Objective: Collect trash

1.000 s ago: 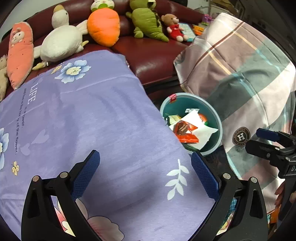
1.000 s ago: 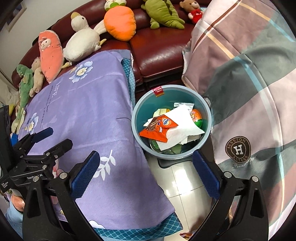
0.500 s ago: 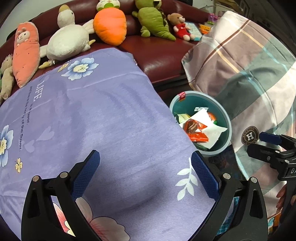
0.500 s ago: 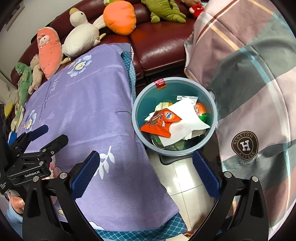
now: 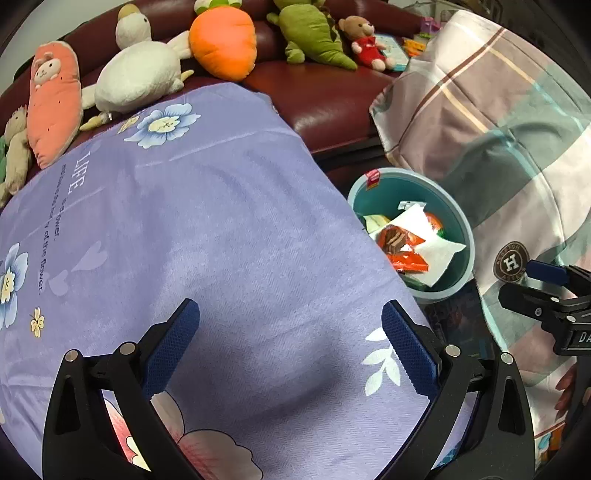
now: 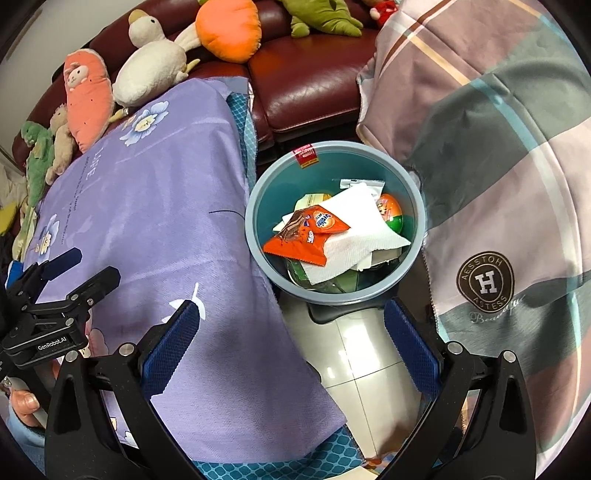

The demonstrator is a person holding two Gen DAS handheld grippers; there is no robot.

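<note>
A teal round bin (image 6: 258, 192) stands on the floor between the purple-clothed table and a plaid-covered seat; it also shows in the left wrist view (image 5: 466, 236). It holds an orange snack wrapper (image 6: 306, 236), a white paper towel (image 6: 354, 229), an orange-green capsule (image 6: 389, 210) and other scraps. My left gripper (image 5: 290, 343) is open and empty above the purple cloth (image 5: 207, 229). My right gripper (image 6: 291, 336) is open and empty, hovering above the table's edge just in front of the bin. Each gripper shows in the other's view: the left one (image 6: 79, 266), the right one (image 5: 532, 288).
A dark red sofa (image 6: 314, 81) stands behind with plush toys: a white duck (image 5: 140, 77), an orange carrot (image 5: 225, 44), a green dinosaur (image 5: 310, 33), a small bear (image 5: 364, 46). A plaid blanket (image 6: 498, 147) hangs at the right. Pale floor tiles (image 6: 362, 354) lie below the bin.
Both grippers have drifted slightly; the bin has shifted right in both views and up in the right one. Both stay open and empty.
</note>
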